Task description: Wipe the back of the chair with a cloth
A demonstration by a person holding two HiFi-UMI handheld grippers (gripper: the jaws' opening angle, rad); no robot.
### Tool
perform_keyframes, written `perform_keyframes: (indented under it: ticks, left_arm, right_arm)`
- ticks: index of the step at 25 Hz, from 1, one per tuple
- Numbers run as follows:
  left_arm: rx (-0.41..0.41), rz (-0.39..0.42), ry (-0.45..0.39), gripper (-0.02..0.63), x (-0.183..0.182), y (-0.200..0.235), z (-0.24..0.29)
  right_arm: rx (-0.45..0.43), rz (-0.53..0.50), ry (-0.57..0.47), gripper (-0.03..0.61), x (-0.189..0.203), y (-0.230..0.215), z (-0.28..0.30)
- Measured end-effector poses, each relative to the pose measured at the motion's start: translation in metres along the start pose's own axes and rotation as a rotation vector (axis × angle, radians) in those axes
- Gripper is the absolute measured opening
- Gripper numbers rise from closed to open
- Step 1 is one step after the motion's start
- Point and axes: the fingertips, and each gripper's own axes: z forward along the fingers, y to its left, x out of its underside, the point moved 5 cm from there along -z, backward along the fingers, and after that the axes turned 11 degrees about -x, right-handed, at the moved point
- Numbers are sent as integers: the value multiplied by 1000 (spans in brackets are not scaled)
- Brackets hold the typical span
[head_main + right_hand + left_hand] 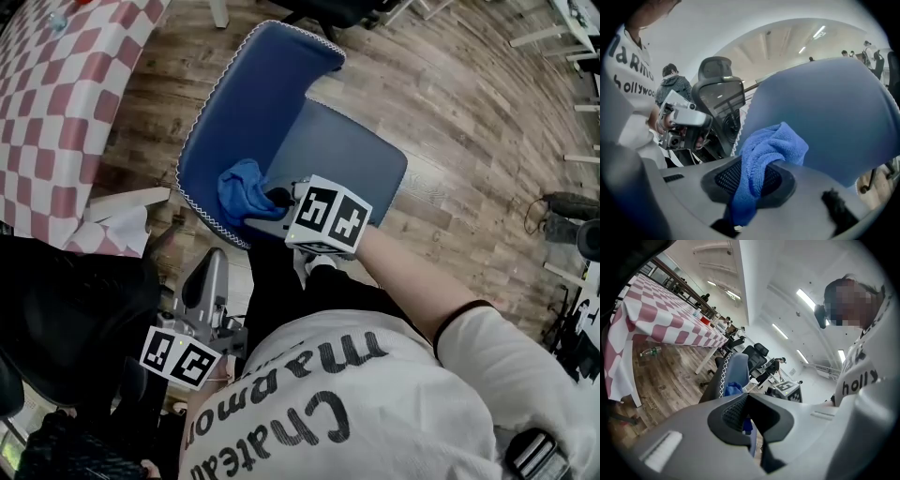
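Low on the inner face of the chair's (pixel 253 94) blue backrest, close to where it meets the seat, a blue cloth (pixel 242 192) lies bunched against the upholstery. The right claw (pixel 754 174) is clamped on a fold of the cloth, and the loose part swells out ahead of its tips toward the backrest. The left claw (pixel 747 396) is held clear of the chair, off its white-stitched edge and near the person's body. Its jaws are together with nothing between them, and it points toward the chair. A bench (pixel 56 103) with a red-and-white checked cover stands behind the chair's back, on a wooden floor (pixel 450 84).
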Motion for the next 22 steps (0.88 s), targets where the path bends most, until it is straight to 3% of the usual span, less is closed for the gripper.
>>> perform_keyframes:
  ticks: [5, 8, 15, 22]
  left_arm:
    - [-40, -19, -7, 5, -5, 16, -3]
    - [-49, -24, -5, 5, -9, 23, -2]
    - [-54, -39, 25, 5, -9, 32, 4]
    - [-35, -31, 27, 5, -18, 32, 18]
  right_arm:
    - [128, -87, 120, 81, -2, -31, -7]
    - [219, -90, 150, 81, 0, -55, -18]
    - [451, 24, 86, 78, -2, -117, -65]
    - [606, 125, 48, 78, 3, -162, -104]
